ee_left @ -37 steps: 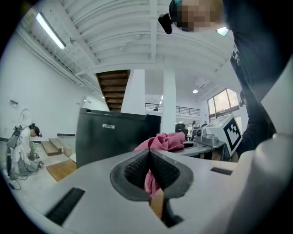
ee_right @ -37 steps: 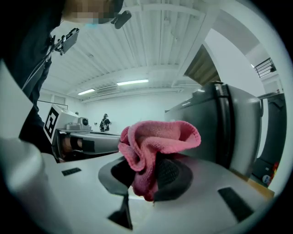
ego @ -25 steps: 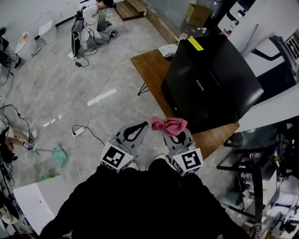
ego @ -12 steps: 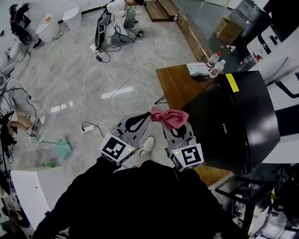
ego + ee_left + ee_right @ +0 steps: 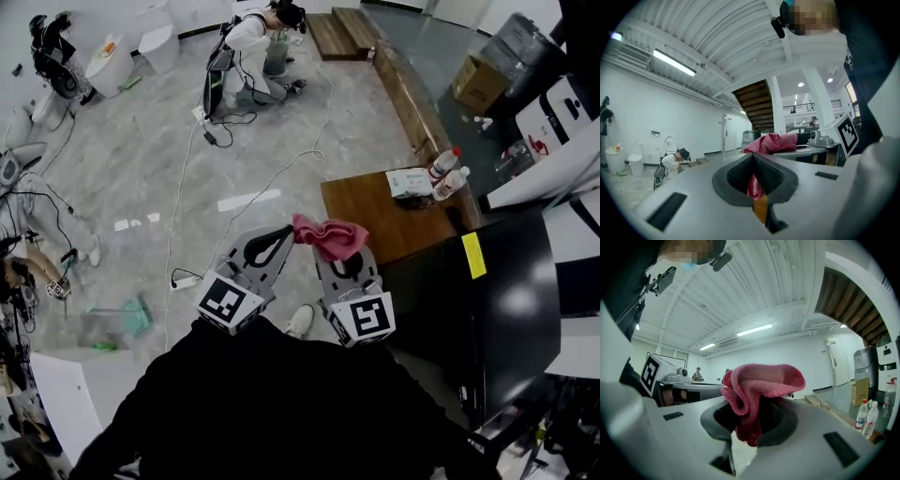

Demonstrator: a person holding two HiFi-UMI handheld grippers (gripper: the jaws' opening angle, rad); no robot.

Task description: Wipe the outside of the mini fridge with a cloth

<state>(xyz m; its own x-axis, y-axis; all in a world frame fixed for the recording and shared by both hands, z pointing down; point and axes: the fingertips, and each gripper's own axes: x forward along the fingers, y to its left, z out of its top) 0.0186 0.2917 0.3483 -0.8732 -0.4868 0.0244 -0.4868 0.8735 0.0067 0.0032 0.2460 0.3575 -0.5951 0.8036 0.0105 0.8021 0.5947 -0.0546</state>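
**A:** Where is the cloth at this moment?

**B:** The pink cloth (image 5: 757, 385) is pinched in the right gripper (image 5: 342, 255). Its jaws press onto the lower fold, and the rest stands above them as a loose bunch

**A:** And the left gripper?

**B:** The left gripper (image 5: 281, 232) has its jaws pressed together, and I see nothing held at their tips. It hangs just beside the right one, near the middle of the frame in the head view

**A:** Which way is the mini fridge from there?

**B:** The black mini fridge (image 5: 502, 309) is at the lower right of the frame, on the wooden tabletop (image 5: 366, 211). It lies to the right of both grippers, apart from the cloth. The right gripper is the nearer one, which is good, because it carries the cloth

**A:** So the wiping has not begun?

**B:** I judge not yet, since the cloth touches no face of the fridge. Both grippers point towards the top of the frame, over the floor beside the tabletop. So the right one must turn to the right before the cloth can meet the dark face with the yellow sticker (image 5: 473, 255)
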